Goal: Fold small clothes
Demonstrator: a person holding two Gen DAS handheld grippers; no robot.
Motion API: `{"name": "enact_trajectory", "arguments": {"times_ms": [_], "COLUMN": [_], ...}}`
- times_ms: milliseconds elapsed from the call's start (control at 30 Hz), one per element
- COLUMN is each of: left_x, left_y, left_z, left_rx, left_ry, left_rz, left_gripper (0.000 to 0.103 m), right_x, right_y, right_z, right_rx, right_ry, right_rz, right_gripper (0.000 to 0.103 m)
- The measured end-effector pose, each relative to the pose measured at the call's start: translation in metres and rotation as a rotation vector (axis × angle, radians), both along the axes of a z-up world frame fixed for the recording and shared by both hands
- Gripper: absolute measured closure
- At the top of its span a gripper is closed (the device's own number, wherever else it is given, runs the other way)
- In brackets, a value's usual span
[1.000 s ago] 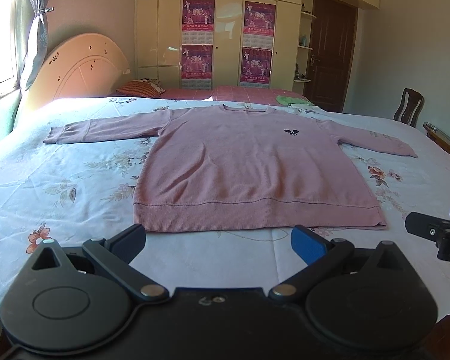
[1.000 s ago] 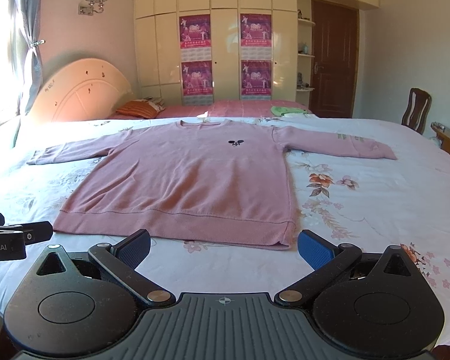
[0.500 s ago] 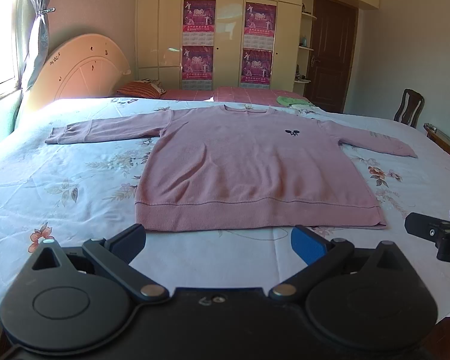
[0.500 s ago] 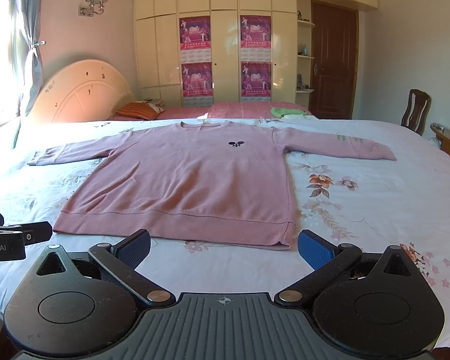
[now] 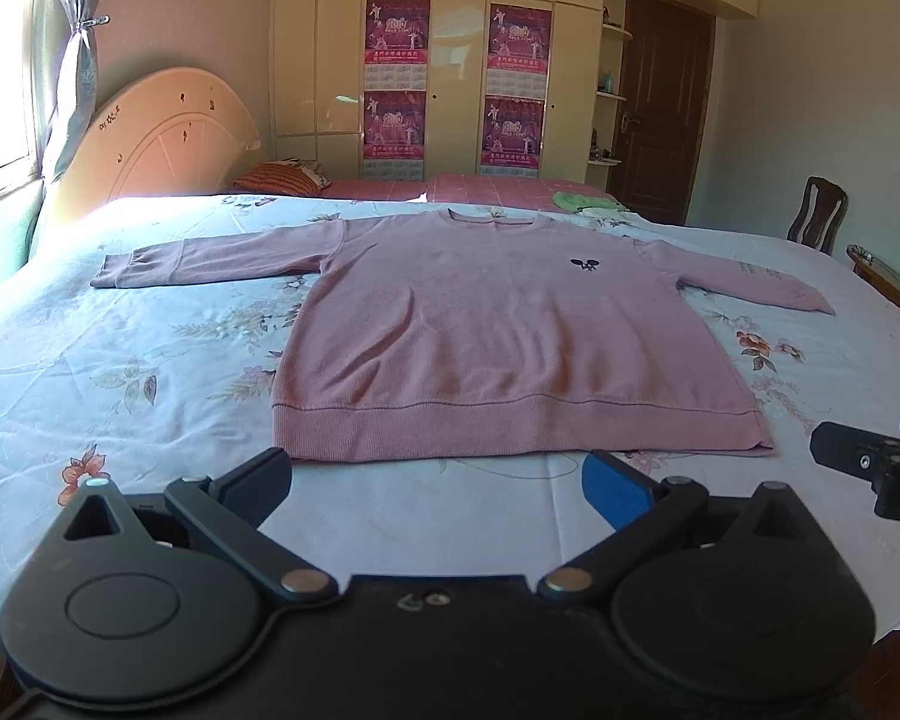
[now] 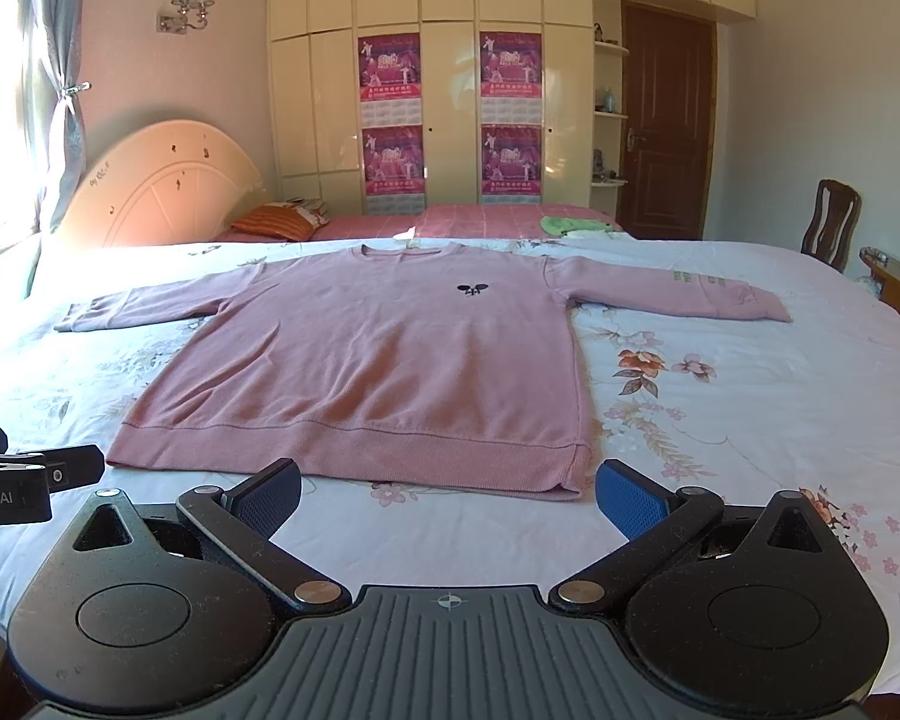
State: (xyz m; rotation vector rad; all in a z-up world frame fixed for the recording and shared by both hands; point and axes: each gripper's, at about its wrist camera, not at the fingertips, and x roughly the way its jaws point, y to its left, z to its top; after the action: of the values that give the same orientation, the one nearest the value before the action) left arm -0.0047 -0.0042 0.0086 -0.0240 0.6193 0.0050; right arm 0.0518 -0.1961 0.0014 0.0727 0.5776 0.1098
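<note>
Nothing has shifted: pink sweater [image 5: 498,336] lies flat, both grippers' fingers spread.

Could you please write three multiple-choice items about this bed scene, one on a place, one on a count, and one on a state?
1. Where does the pink sweater lie?
A. On a chair
B. Flat on the floral bedsheet
C. Hanging on the door

2. How many purple posters hang on the wardrobe?
A. Two
B. Four
C. Six

3. What state is the right hand-held gripper in?
A. Open and holding nothing
B. Shut on a sleeve
C. Shut on the hem

Answers:
1. B, it is spread out with both sleeves extended on the sheet.
2. B, two pairs sit one above the other.
3. A, its jaws stand wide apart short of the hem.
</note>
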Motion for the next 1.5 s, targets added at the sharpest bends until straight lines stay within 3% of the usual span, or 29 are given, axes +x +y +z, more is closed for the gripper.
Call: {"name": "enact_trajectory", "arguments": {"times_ms": [733,967,1100,1167,1233,1267,1400,1433,1467,1500], "left_x": [-0.001,0.005,0.023,0.032,0.043,0.05,0.08,0.089,0.098,0.106], "left_y": [0.005,0.007,0.007,0.007,0.004,0.003,0.0,-0.002,-0.004,-0.004], "left_z": [-0.003,-0.002,-0.003,-0.003,-0.002,-0.001,0.002,0.002,0.001,0.0], "left_rx": [0.002,-0.054,-0.128,-0.146,-0.151,-0.145,-0.163,-0.155,-0.147,-0.143], "left_ry": [0.008,-0.005,-0.007,-0.016,-0.034,-0.04,-0.057,-0.06,-0.062,-0.062], "left_rz": [0.002,-0.024,-0.052,-0.058,-0.076,-0.076,-0.083,-0.082,-0.079,-0.076], "left_gripper": [0.0,0.0,0.001,0.007,0.024,0.026,0.016,0.01,0.006,0.0], "right_x": [0.002,0.005,0.012,0.018,0.025,0.03,0.052,0.057,0.064,0.074], "right_y": [0.003,-0.002,-0.014,-0.023,-0.034,-0.04,-0.062,-0.068,-0.074,-0.081], "right_z": [-0.001,0.002,0.005,0.005,0.006,0.006,0.007,0.008,0.008,0.006], "right_rx": [-0.01,-0.016,-0.061,-0.079,-0.064,-0.056,-0.041,-0.039,-0.031,-0.023], "right_ry": [0.006,0.002,-0.031,-0.044,-0.043,-0.041,-0.055,-0.065,-0.067,-0.05], "right_rz": [0.011,-0.017,-0.076,-0.101,-0.114,-0.128,-0.181,-0.192,-0.196,-0.212], "right_gripper": [0.0,0.0,0.0,0.0,0.0,0.0,0.001,0.014,0.035,0.065]}}
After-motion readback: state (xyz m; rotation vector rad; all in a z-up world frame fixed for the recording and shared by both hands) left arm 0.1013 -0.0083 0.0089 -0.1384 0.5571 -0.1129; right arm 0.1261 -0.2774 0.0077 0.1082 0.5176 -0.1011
